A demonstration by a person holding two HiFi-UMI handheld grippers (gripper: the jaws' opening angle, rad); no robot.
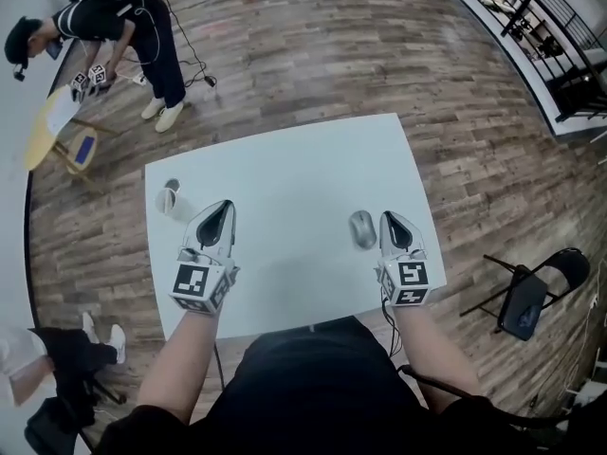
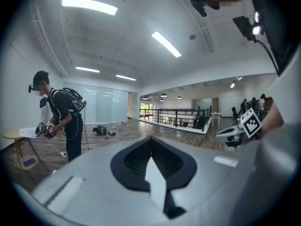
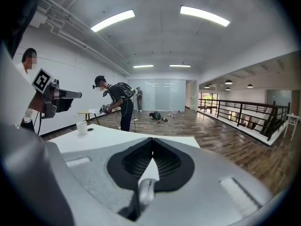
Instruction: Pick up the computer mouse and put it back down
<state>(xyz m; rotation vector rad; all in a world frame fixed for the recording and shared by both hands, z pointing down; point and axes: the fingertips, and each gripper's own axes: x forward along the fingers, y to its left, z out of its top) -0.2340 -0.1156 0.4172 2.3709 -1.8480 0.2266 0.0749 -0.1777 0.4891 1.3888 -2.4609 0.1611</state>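
Two grippers, head view: both hanging over the near half of the white desk (image 1: 285,159), well apart.
Left gripper (image 1: 224,209), head view: hovering toward the near left corner, jaws lying together.
Right gripper (image 1: 389,220), head view: hovering by the right edge, jaws lying together.
Computer mouse (image 1: 361,228), head view: lying on the desk just beside the right gripper, on its left, near the right edge.
Cup (image 1: 167,200), head view: standing at the left edge, beyond the left gripper.
Person (image 1: 133,27), head view: bending over a small round table (image 1: 38,145) past the far left corner.
Folding chair (image 1: 531,292), head view: standing on the wood floor (image 1: 379,45) off the right edge.
Jaws, left gripper view: meeting at the tips, closed, pinching nothing; bare desk showing through the opening behind them.
Jaws, right gripper view: pressing together at the tips, closed, gripping nothing.
Mouse, right gripper view: showing through the opening behind the tips, lying on the desk beneath, free of the pads.
Cup, right gripper view: standing at the desk's left edge.
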